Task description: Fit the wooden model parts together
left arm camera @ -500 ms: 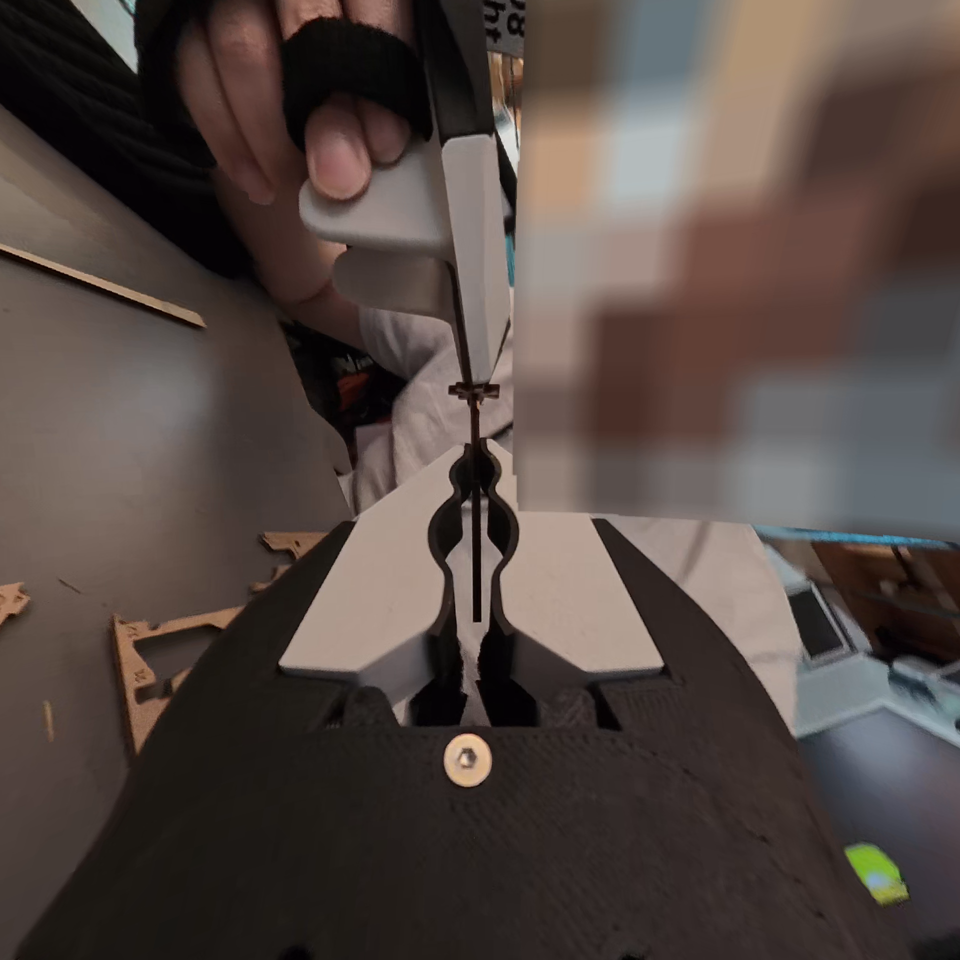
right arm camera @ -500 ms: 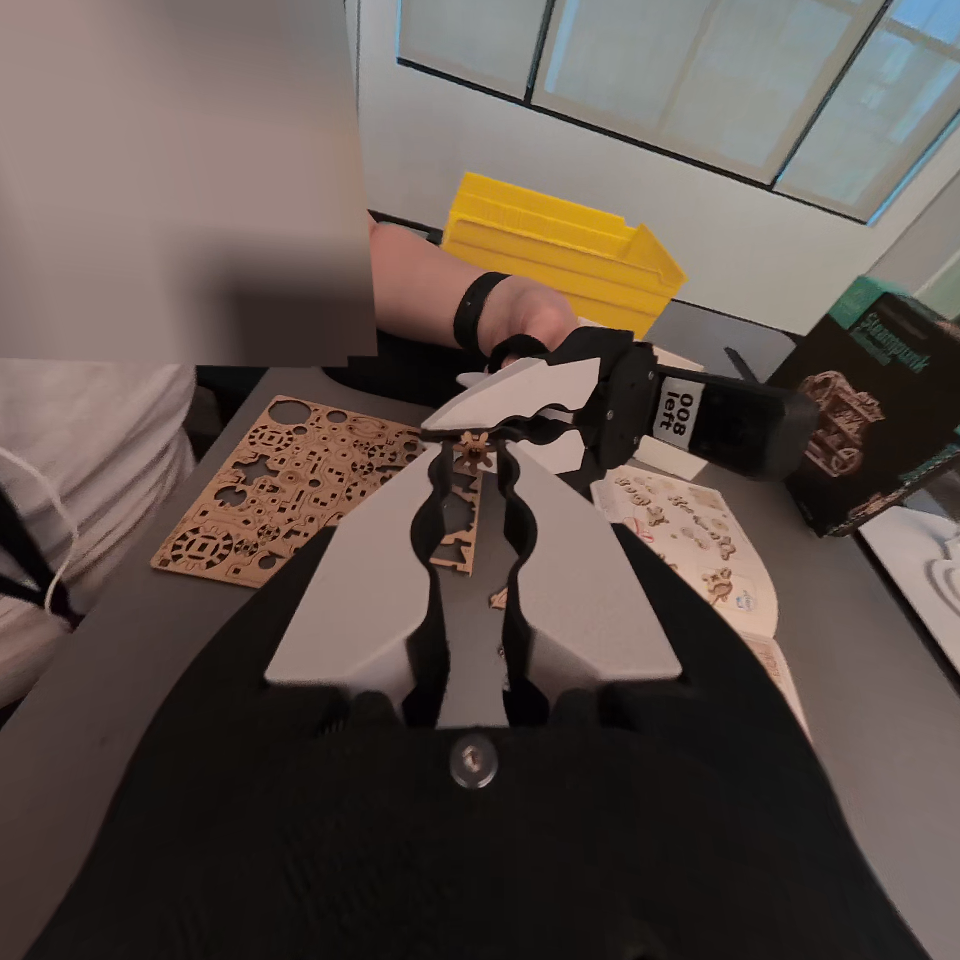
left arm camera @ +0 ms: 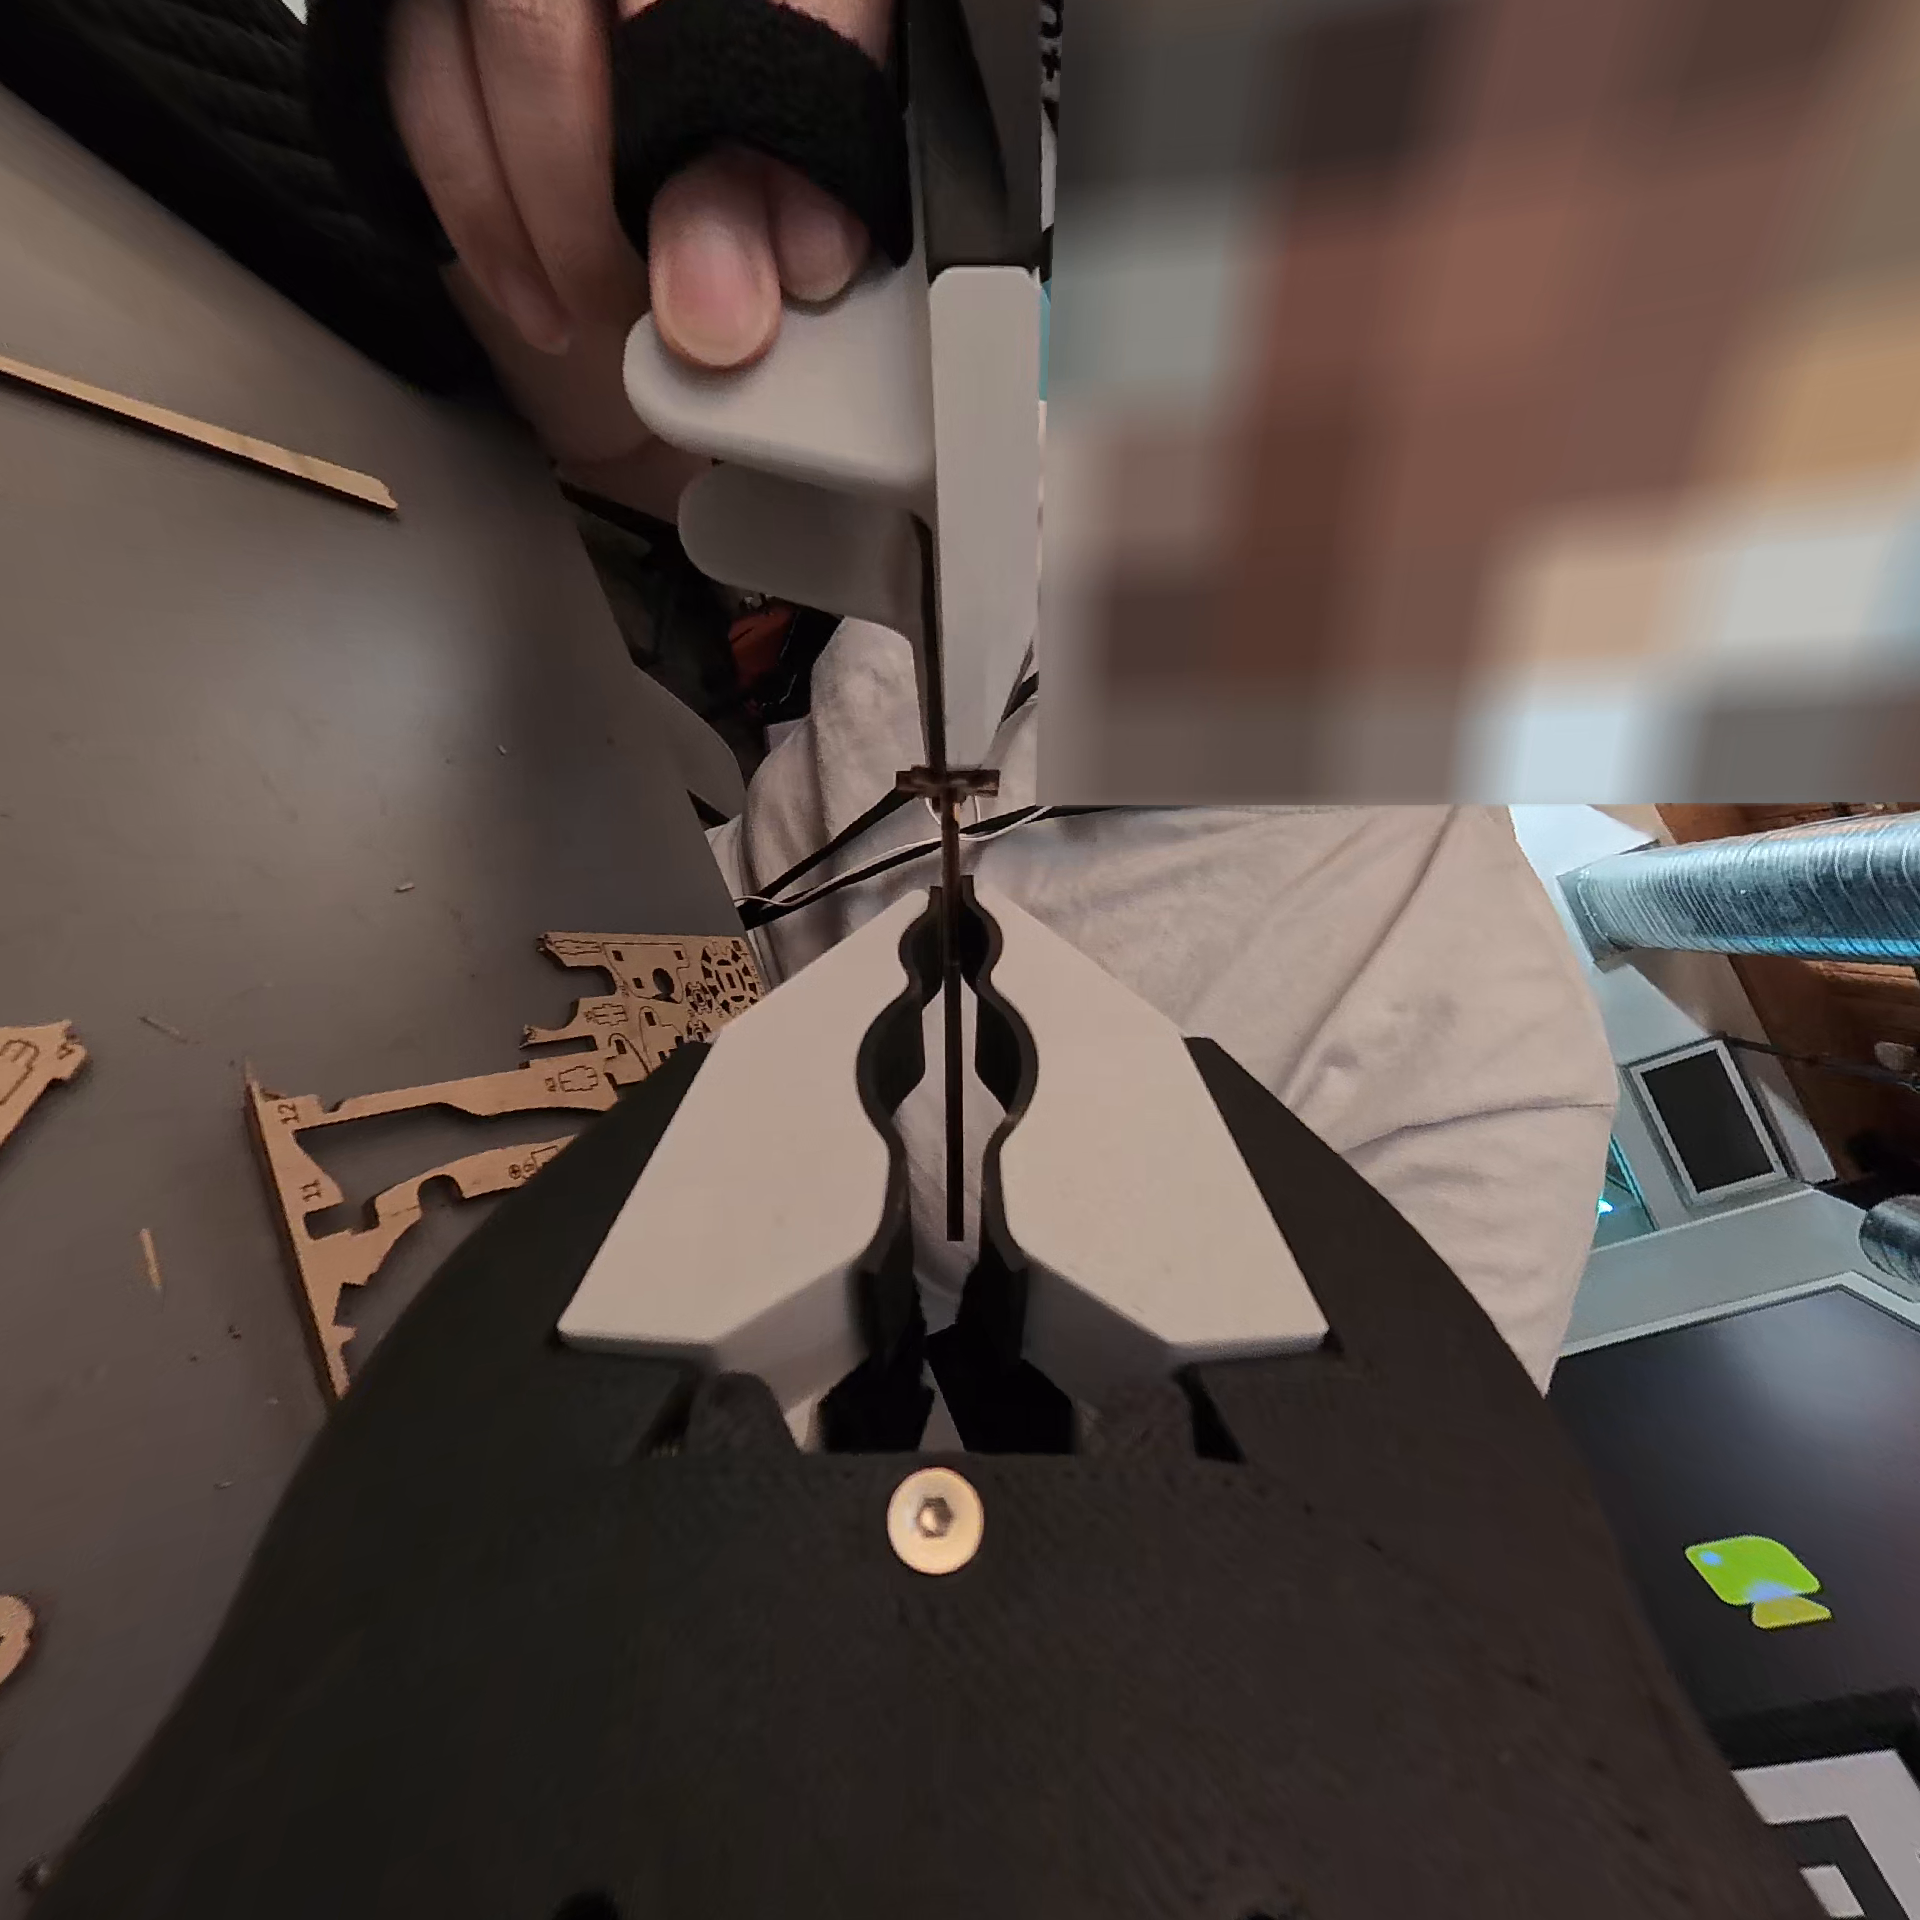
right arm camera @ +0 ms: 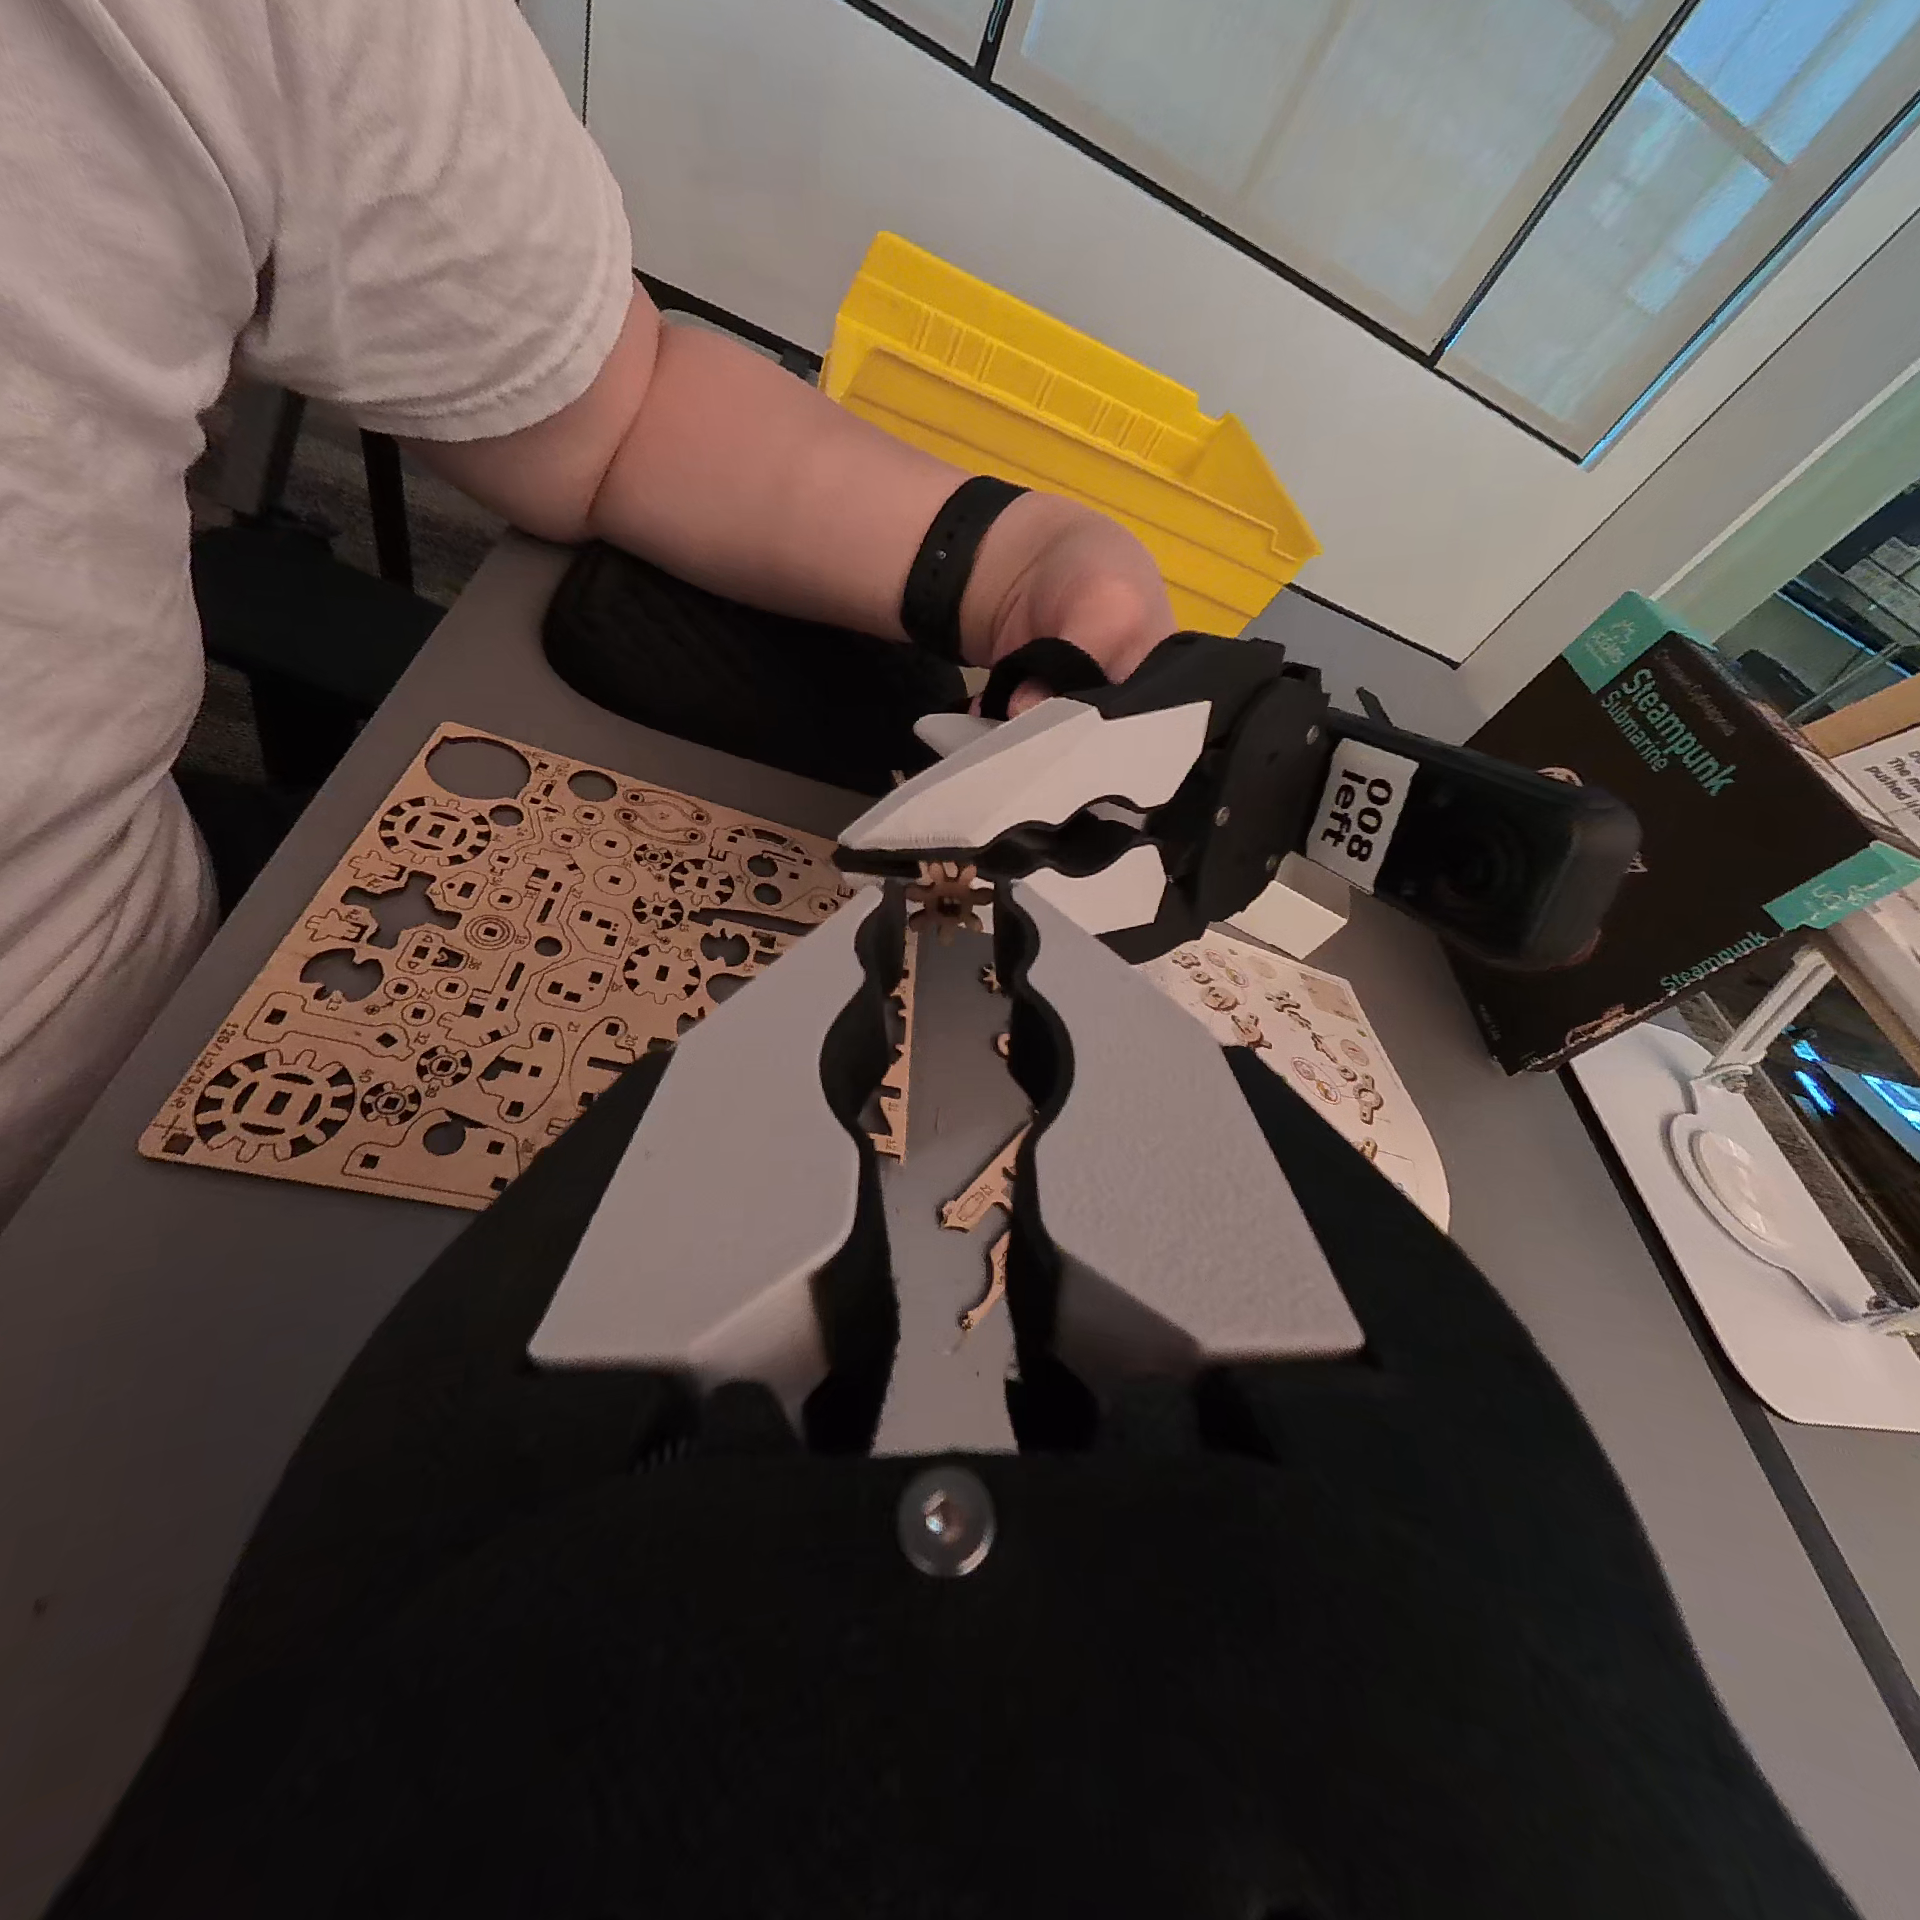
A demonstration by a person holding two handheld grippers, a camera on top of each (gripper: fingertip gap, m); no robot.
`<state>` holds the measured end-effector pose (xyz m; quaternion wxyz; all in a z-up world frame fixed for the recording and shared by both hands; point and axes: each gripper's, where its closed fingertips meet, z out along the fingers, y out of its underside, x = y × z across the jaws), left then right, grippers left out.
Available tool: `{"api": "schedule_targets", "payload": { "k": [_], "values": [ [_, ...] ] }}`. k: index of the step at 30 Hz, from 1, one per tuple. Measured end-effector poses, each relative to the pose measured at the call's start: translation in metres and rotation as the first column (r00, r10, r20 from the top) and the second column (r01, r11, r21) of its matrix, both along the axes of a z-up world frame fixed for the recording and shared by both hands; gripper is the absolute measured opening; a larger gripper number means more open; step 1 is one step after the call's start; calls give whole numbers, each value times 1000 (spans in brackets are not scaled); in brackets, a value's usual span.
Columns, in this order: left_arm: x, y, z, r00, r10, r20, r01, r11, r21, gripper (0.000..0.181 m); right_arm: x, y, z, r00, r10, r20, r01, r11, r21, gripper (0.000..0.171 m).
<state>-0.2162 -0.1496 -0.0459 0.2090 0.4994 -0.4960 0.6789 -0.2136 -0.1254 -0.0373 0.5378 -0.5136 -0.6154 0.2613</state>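
My left gripper (left arm camera: 951,894) is shut on a thin flat wooden piece (left arm camera: 954,1091), seen edge-on between its pads. A small wooden gear (left arm camera: 943,781) sits at that piece's far end. My right gripper (left arm camera: 951,764) comes down from above and meets the gear there. In the right wrist view the gear (right arm camera: 945,906) shows face-on between the tips of my right gripper (right arm camera: 943,899), which is closed on its rim. The left gripper (right arm camera: 857,857) reaches in from the right with its fingers together, and its tip touches the gear. All of this is held above the grey table (right arm camera: 312,1351).
A laser-cut sheet of wooden parts (right arm camera: 468,987) lies left of centre. An instruction sheet (right arm camera: 1299,1039) and loose wooden bits (right arm camera: 982,1195) lie under the grippers. A yellow bin (right arm camera: 1039,416) and the dark kit box (right arm camera: 1662,831) stand behind. Offcut frames (left arm camera: 416,1122) lie near the person's torso. Only a small space, under 4 cm, lies between the two pairs of fingers.
Both grippers keep their hold and stay joined at the gear. The right wrist view has tilted slightly, so the background has shifted.
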Motion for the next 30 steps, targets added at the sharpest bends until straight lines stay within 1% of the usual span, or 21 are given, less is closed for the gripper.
{"api": "schedule_targets", "payload": {
  "k": [11, 26, 28, 30],
  "values": [
    [-1, -2, -4, 1000, -19, -14, 19, 1000, -6, 0, -2, 2, -5, 1000, -1, 7, 1, 1000, 2, 15],
    [1, -1, -3, 1000, -7, -14, 7, 1000, -21, 0, -2, 7, -10, 1000, -16, 23, 16, 1000, 10, 15],
    [0, -3, -1, 1000, -16, -7, 15, 1000, -26, 0, -3, 6, -16, 999, -5, 44, 4, 1000, 5, 12],
    [1, -4, -2, 1000, -11, -10, 11, 1000, -13, 0, -2, 7, -15, 1000, -2, 23, 2, 1000, 2, 11]
  ]
}}
